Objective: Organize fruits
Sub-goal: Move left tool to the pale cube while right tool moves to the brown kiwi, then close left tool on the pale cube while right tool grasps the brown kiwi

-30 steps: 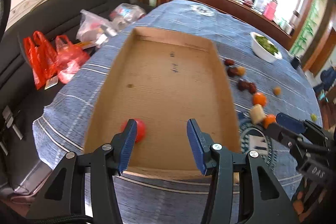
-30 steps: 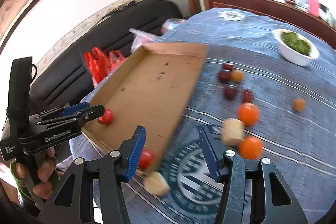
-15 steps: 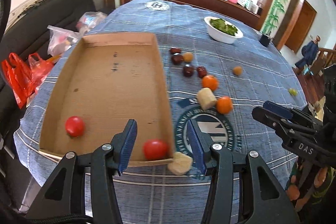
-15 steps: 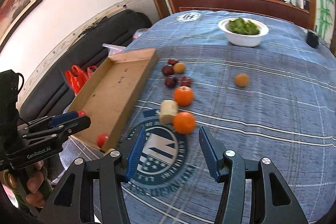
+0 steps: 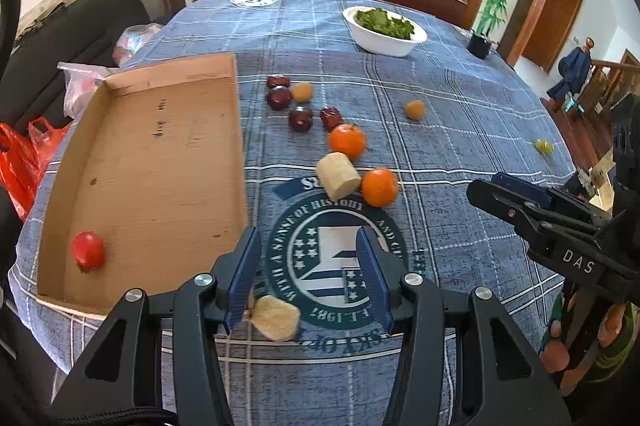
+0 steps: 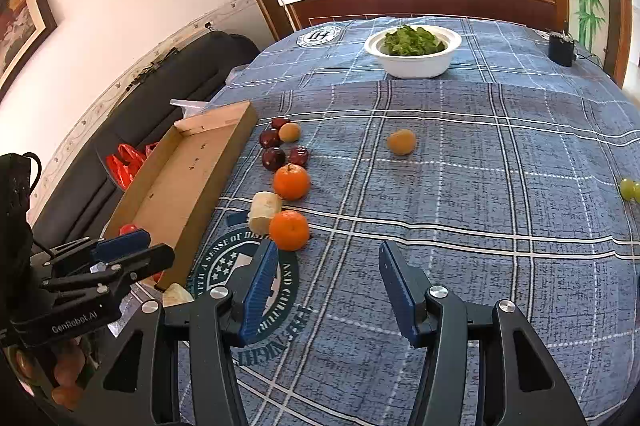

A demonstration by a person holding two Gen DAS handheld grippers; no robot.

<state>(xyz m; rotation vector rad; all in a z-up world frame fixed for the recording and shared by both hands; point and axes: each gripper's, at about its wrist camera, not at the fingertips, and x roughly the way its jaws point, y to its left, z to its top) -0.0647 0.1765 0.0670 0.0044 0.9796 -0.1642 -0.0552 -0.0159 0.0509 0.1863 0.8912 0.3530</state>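
Observation:
A shallow cardboard tray [image 5: 160, 162] lies on the blue checked tablecloth with one red tomato [image 5: 87, 251] in its near left corner; it also shows in the right wrist view [image 6: 188, 182]. Right of it lie two oranges [image 5: 347, 141] [image 5: 379, 187], a pale fruit chunk [image 5: 338, 175], several dark red fruits [image 5: 301, 118] and small yellow-orange fruits [image 5: 414, 109]. Another pale chunk [image 5: 277, 318] lies just under my left gripper [image 5: 308, 278], which is open and empty. My right gripper [image 6: 326, 284] is open and empty, near the closest orange [image 6: 289, 229].
A white bowl of greens [image 6: 413, 48] stands at the far side. A small black object [image 6: 561, 48] sits far right. Green grapes [image 6: 630, 188] lie near the right edge. Red plastic bags [image 5: 24, 154] and a black sofa are left of the table.
Both grippers swung right, away from the tray toward the loose fruit. A second tomato at the tray's near right corner is now hidden behind my left finger.

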